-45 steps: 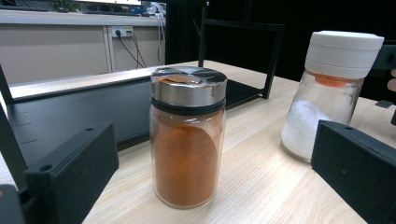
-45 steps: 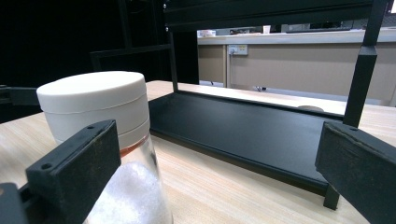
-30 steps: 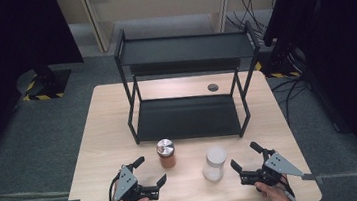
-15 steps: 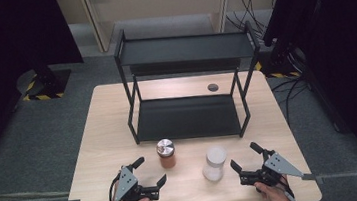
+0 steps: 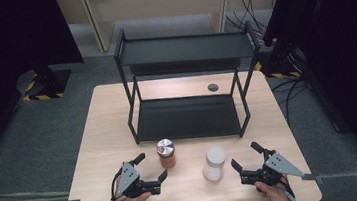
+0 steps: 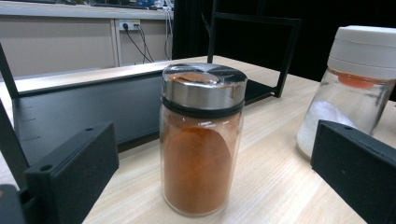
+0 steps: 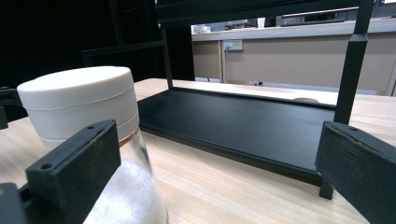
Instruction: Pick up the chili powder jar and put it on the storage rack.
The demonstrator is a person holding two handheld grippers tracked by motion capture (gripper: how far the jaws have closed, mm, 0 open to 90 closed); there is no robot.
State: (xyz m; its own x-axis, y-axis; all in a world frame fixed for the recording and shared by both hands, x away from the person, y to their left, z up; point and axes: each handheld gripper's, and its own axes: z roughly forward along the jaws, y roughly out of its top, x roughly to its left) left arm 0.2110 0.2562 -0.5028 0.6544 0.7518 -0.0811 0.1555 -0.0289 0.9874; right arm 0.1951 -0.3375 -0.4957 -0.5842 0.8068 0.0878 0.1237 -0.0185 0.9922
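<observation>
high view: left gripper (image 5: pixel 154 170) lay on the table (image 5: pixel 95 139), jaws wide, holding nothing, just beside the spice jar (image 5: pixel 166 153). the jar stood upright in front of the rack (image 5: pixel 188 117). right gripper (image 5: pixel 245 161) also gaped wide, near the white-lidded jar (image 5: pixel 215 163), not touching. left gripper view: spice jar (image 6: pixel 201 140) sat between the jaws, orange powder inside, metal cap.
</observation>
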